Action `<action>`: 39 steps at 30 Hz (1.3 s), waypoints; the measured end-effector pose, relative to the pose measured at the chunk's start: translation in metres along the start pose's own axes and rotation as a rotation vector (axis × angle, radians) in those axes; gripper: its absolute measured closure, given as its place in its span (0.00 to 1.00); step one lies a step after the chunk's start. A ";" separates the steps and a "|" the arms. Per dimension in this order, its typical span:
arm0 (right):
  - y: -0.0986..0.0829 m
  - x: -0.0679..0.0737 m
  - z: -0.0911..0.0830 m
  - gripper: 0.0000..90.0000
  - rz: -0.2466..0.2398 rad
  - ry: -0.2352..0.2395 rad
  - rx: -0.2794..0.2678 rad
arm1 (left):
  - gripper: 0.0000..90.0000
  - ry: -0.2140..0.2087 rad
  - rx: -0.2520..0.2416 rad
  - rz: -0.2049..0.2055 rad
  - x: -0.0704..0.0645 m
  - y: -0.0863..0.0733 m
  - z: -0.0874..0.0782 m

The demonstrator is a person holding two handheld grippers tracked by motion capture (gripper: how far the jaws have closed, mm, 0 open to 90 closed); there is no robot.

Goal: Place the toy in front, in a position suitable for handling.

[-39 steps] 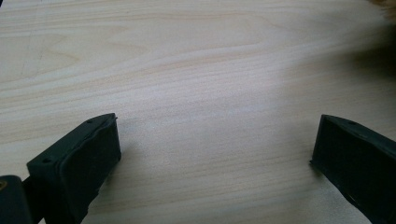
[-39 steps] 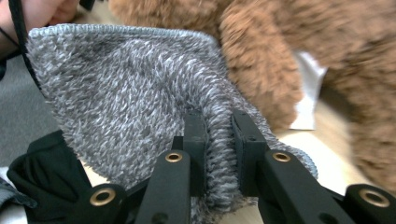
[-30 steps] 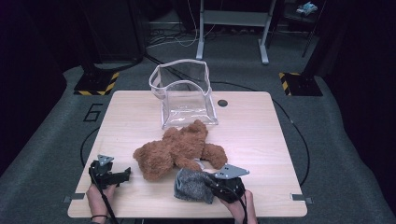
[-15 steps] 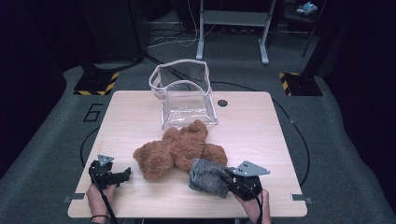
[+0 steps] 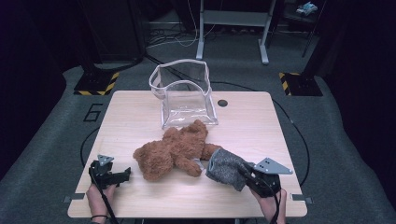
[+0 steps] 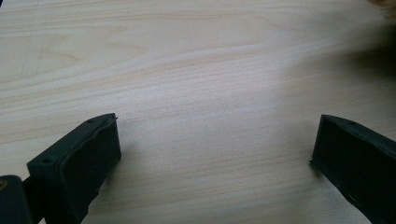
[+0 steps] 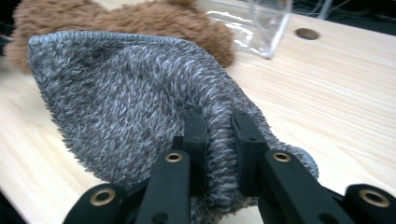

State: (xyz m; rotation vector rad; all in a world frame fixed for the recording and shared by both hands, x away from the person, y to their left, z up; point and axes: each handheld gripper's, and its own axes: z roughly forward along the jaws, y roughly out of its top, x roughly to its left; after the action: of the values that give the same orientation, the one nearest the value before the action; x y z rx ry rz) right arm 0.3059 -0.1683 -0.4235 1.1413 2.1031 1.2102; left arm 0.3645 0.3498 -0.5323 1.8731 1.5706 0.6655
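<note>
A brown teddy bear (image 5: 175, 149) lies on its side in the middle of the wooden table (image 5: 243, 121). Beside its leg, at the front right, a grey knitted hat (image 5: 225, 168) is lifted off the table, with my right gripper (image 5: 246, 176) shut on its rim. The right gripper view shows the hat (image 7: 135, 98) pinched between the two black jaws, the bear (image 7: 140, 21) just behind it. My left gripper (image 5: 122, 175) rests at the front left of the table, open, with bare wood between its fingers (image 6: 79, 158).
A clear plastic bag (image 5: 184, 95) stands open and upright at the back middle of the table, just behind the bear. A small round hole (image 5: 222, 102) sits in the tabletop to its right. Dark floor and stand legs surround the table.
My right gripper has carried the grey hat to the right, away from the bear's front toward the table's front right. The left gripper has stayed put.
</note>
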 end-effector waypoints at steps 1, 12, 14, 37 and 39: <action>0.000 -0.002 -0.001 0.87 0.003 -0.006 0.000 | 0.01 -0.001 0.000 -0.001 0.000 0.000 0.000; -0.003 -0.026 -0.014 0.87 0.042 -0.103 -0.016 | 0.01 -0.001 -0.005 0.002 0.000 0.000 0.000; -0.003 -0.031 -0.017 0.87 0.046 -0.119 -0.023 | 0.01 -0.001 -0.004 0.002 0.000 0.000 0.000; -0.010 -0.072 -0.020 0.87 0.052 -0.412 0.002 | 0.01 -0.001 -0.005 0.002 0.000 0.000 0.000; -0.010 -0.075 -0.019 0.87 0.057 -0.429 0.010 | 0.01 -0.001 -0.004 0.002 0.000 0.000 0.000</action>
State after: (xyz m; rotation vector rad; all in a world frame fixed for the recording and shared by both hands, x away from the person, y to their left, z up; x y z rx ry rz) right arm 0.3294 -0.2428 -0.4241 1.3362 1.7635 0.8819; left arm 0.3647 0.3498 -0.5325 1.8719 1.5656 0.6687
